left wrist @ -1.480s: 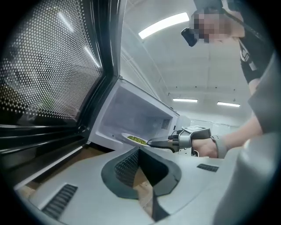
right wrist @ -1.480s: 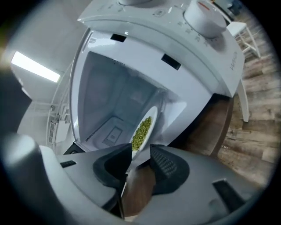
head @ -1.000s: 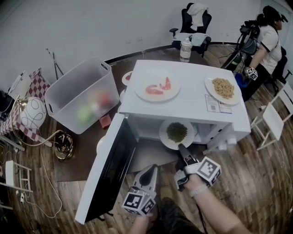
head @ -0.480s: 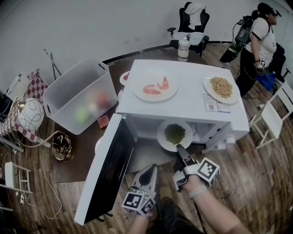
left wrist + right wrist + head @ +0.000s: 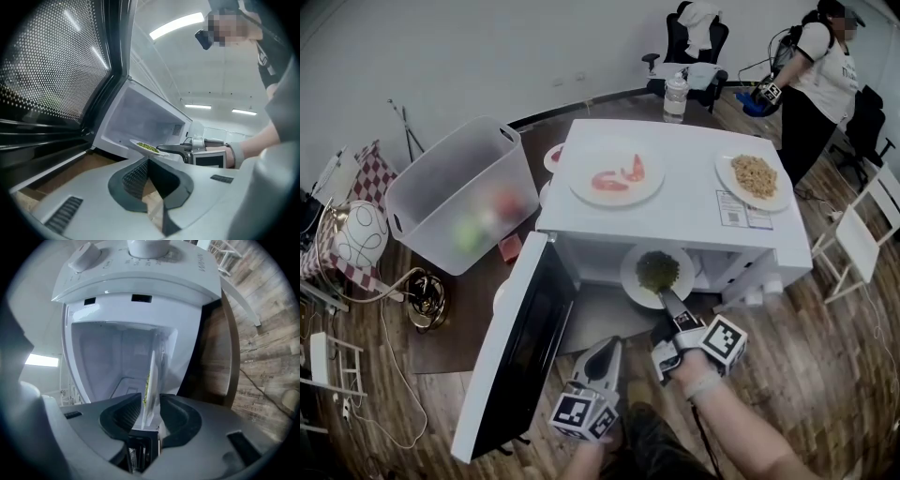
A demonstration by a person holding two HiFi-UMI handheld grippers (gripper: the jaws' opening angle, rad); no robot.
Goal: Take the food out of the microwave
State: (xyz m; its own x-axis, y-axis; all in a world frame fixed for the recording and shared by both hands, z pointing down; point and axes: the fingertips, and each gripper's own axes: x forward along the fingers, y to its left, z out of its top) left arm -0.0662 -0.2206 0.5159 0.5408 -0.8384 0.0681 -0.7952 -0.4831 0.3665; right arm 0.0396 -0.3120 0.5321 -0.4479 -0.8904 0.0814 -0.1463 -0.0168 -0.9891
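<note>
right now the plate (image 5: 637,287) of greens (image 5: 657,270) sits at the front of the open microwave (image 5: 675,220). the right gripper (image 5: 665,298) reaches in level from the near side. its jaws have just been opening and stand released on either side of the plate's near rim. the left gripper (image 5: 607,349) hangs nearer, just left of the right one, beside the swung-open door (image 5: 520,347), clenched tight on nothing.
</note>
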